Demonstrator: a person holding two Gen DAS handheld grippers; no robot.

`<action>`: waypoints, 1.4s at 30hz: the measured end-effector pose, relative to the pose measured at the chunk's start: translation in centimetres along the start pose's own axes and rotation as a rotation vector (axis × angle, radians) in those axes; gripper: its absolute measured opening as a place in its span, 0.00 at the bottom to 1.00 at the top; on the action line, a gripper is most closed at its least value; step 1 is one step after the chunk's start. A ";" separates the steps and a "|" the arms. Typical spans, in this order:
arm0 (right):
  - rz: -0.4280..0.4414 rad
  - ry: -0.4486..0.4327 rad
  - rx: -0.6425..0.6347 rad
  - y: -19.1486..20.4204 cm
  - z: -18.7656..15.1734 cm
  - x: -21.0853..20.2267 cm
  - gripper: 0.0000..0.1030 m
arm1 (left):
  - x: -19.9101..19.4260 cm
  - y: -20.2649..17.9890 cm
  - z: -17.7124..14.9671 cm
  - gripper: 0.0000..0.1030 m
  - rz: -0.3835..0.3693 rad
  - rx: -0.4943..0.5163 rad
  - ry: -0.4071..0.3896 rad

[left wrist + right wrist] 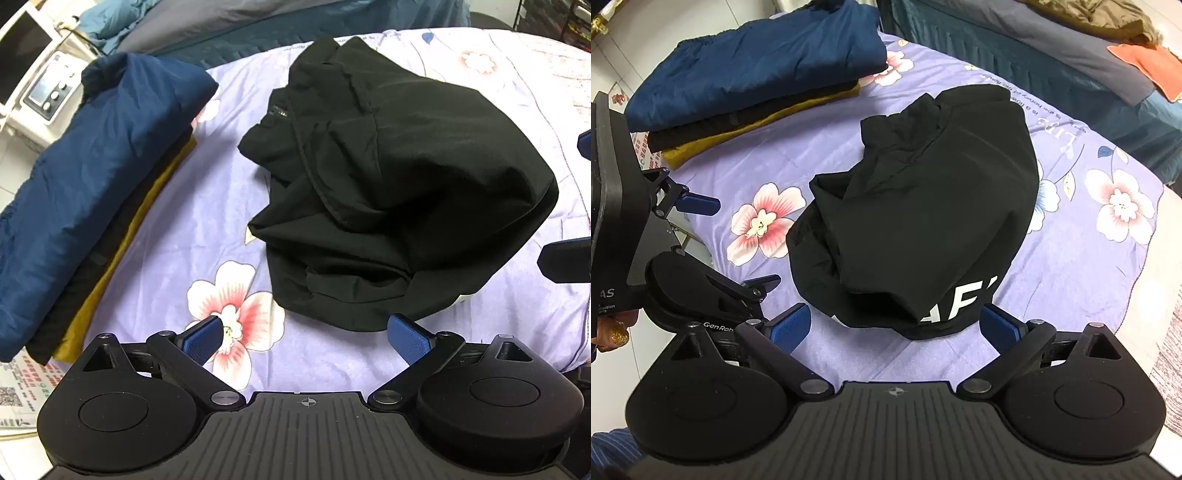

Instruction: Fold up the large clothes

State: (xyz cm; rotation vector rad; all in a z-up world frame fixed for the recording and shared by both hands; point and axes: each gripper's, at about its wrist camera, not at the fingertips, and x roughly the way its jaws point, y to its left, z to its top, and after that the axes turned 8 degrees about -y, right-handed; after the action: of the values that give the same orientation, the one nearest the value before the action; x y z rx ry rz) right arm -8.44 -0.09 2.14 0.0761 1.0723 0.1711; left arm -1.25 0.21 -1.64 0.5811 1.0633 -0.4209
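Both your tools are open and holding nothing. The left tool hovers low over the bed, its blue pads spread wide, and the right tool does the same from the other side; in the right wrist view you can see the left tool off to your left, jaws apart.

The black garment lies in a loose bundle on the purple flowered bedspread, just ahead of both tools and between them. It is folded over on itself but bulges and is rumpled, with white lettering showing at the near edge in the right wrist view. That near hem sits right at the right tool's fingertips, while from the left tool it lies ahead and a little to the right.

The stack of folded clothes, a navy piece on top of a black and a mustard one, sits well apart at the left of the bed, likely the finished pile. The spread jaws suggest you are placed to take the black garment's near edge, though the fold looks unfinished.
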 end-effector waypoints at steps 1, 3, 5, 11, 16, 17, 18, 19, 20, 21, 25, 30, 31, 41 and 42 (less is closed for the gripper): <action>-0.001 -0.001 -0.001 0.0 -0.1 -0.1 0.95 | 0.0 0.0 0.0 1.00 0.001 -0.001 0.000; -0.002 -0.002 0.000 -0.1 -0.2 -0.2 0.95 | 0.0 0.0 0.0 1.00 0.001 0.000 0.000; 0.003 0.002 -0.003 -0.2 0.0 -0.1 0.95 | 0.1 0.0 0.0 1.00 0.002 -0.002 0.002; -0.001 0.010 -0.012 -0.3 0.5 0.2 0.96 | 0.0 0.2 -0.4 1.00 0.003 -0.002 0.008; 0.003 -0.005 0.001 -0.2 0.4 0.1 0.96 | -0.1 0.4 -0.8 1.00 0.004 -0.002 0.012; -0.004 0.000 -0.001 -0.1 0.3 0.2 0.96 | -0.1 0.4 -0.9 1.00 0.005 -0.001 0.013; -0.005 0.000 -0.002 -0.1 0.4 0.2 0.96 | 0.0 0.5 -0.9 1.00 0.006 0.001 0.014; -0.004 0.001 -0.002 0.0 0.4 0.3 0.96 | 0.0 0.5 -0.9 1.00 0.006 0.001 0.015; -0.002 -0.001 -0.003 0.0 0.4 0.2 0.96 | 0.1 0.5 -1.0 1.00 0.006 0.001 0.016; 0.003 -0.004 -0.002 0.0 0.4 0.2 0.96 | 0.1 0.5 -1.0 1.00 0.007 0.002 0.017; 0.019 -0.020 0.003 0.0 0.4 0.2 0.96 | 0.2 0.5 -1.0 1.00 0.007 0.003 0.020; 0.016 -0.013 0.003 0.0 0.4 0.3 0.96 | 0.2 0.5 -1.0 1.00 0.008 0.003 0.022; 0.014 -0.012 0.003 0.0 0.4 0.3 0.96 | 0.2 0.5 -1.1 1.00 0.008 0.003 0.023; -0.008 0.011 -0.005 0.1 0.2 0.5 0.96 | 0.3 0.5 -1.1 1.00 0.006 0.003 0.024; -0.008 0.011 -0.005 0.1 0.2 0.5 0.96 | 0.4 0.5 -1.1 1.00 0.006 0.003 0.024</action>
State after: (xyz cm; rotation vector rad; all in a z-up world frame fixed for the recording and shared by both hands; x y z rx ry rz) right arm -8.03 0.12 1.88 0.0664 1.0830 0.1672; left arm -1.59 1.28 -2.25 0.5930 1.0836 -0.4109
